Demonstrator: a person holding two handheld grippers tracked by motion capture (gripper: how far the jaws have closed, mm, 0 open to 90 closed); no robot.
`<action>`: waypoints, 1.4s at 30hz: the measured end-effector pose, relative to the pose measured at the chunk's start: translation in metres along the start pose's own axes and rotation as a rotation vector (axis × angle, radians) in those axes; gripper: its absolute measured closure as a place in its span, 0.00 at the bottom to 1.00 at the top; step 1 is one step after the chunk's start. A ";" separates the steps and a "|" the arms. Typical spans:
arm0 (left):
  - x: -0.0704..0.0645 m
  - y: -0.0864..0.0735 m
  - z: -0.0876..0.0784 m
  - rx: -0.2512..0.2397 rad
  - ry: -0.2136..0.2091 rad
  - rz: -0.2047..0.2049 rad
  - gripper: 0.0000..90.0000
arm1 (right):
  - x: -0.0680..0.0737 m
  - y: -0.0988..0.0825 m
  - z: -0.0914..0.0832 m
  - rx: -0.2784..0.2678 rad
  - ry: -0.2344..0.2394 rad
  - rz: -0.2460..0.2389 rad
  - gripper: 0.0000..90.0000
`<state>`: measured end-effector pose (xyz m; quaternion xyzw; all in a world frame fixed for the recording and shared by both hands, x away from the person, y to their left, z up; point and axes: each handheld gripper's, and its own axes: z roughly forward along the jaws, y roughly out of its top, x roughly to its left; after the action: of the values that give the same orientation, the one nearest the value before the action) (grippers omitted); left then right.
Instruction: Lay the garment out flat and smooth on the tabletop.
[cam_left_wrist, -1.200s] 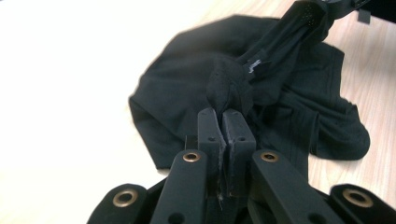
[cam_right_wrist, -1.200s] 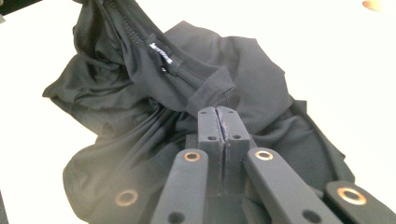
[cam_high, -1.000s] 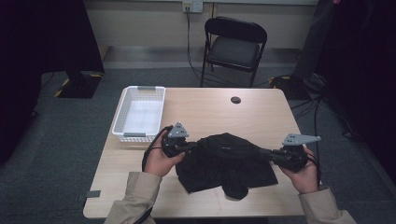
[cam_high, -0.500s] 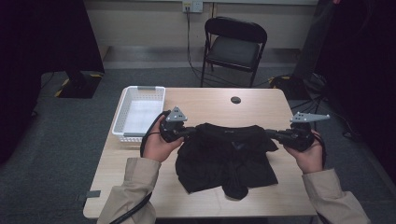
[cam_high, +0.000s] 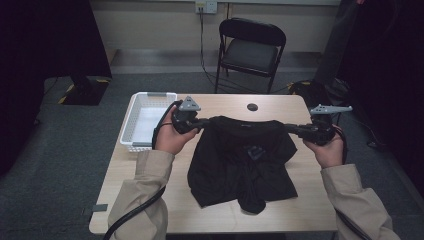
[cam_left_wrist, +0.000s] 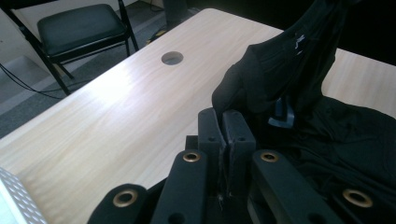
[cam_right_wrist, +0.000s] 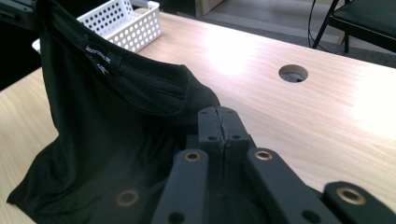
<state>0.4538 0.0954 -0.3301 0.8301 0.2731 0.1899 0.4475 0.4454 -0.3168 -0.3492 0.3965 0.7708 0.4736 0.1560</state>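
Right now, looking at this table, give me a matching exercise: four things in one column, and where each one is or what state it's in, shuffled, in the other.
Things:
1. black garment
2. white basket
3. folding chair
4. round hole

Places or states:
A. on the floor behind the table
B. stretched between the left gripper and the right gripper, lower part lying on the table
C. at the table's left edge
D. in the tabletop near its far edge

Pairs: 1-B, 2-C, 3-A, 4-D
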 end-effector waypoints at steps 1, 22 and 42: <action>0.001 0.002 0.000 0.002 0.005 0.006 0.98 | -0.002 0.002 -0.001 -0.003 0.001 0.005 0.99; 0.027 0.004 0.013 0.034 0.037 -0.019 0.98 | -0.009 0.019 0.015 0.004 -0.036 0.004 0.99; 0.087 0.009 0.084 0.074 0.179 -0.149 0.68 | -0.057 0.052 0.110 0.058 -0.170 0.112 0.63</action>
<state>0.5712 0.0921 -0.3605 0.8032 0.3796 0.2195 0.4033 0.5735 -0.2815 -0.3678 0.4819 0.7450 0.4236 0.1825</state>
